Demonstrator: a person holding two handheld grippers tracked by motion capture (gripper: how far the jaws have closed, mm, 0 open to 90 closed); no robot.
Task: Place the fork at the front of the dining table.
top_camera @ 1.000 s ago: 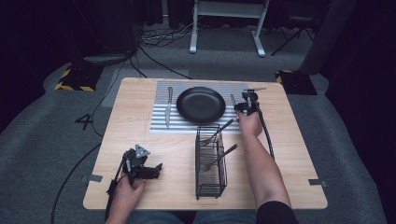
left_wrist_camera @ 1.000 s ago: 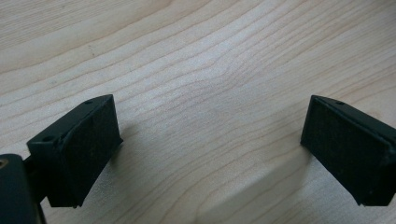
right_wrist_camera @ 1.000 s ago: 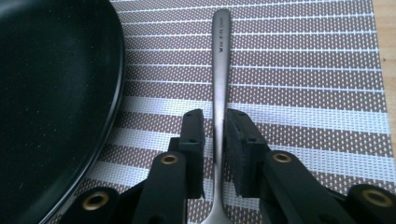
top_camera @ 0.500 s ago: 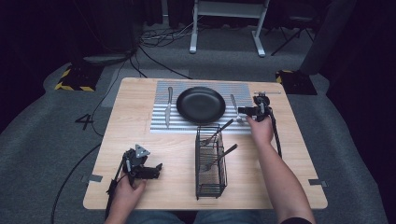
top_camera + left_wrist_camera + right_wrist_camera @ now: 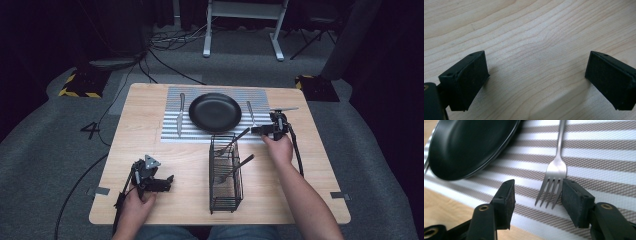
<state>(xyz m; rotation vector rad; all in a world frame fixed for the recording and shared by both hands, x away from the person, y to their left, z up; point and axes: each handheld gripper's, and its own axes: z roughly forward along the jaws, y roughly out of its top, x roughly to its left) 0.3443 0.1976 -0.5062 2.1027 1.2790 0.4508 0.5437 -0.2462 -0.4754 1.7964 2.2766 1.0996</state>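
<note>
A silver fork (image 5: 250, 113) lies on the striped placemat (image 5: 200, 136), just right of the black plate (image 5: 215, 112). My right gripper (image 5: 256, 130) sits low at the fork's near end, pointing left. In the right gripper view the fork (image 5: 554, 172) points its tines into the gap of my right gripper (image 5: 537, 195), close to the right-hand pad, with the plate (image 5: 469, 145) beyond. These jaws have just been opening and press on nothing. My left gripper (image 5: 169, 181) rests at the table's front left. It stands wide open over bare wood (image 5: 534, 75).
A black wire basket (image 5: 226, 172) stands at the table's front middle with dark utensils (image 5: 240, 164) leaning out. A knife (image 5: 180, 114) lies left of the plate. Another silver utensil (image 5: 284, 109) lies at the placemat's right edge. A cable trails from the right gripper.
My right gripper has drawn back toward the near side along the fork, and its jaws have spread wider. The fork lies still on the placemat. The left gripper has not moved.
</note>
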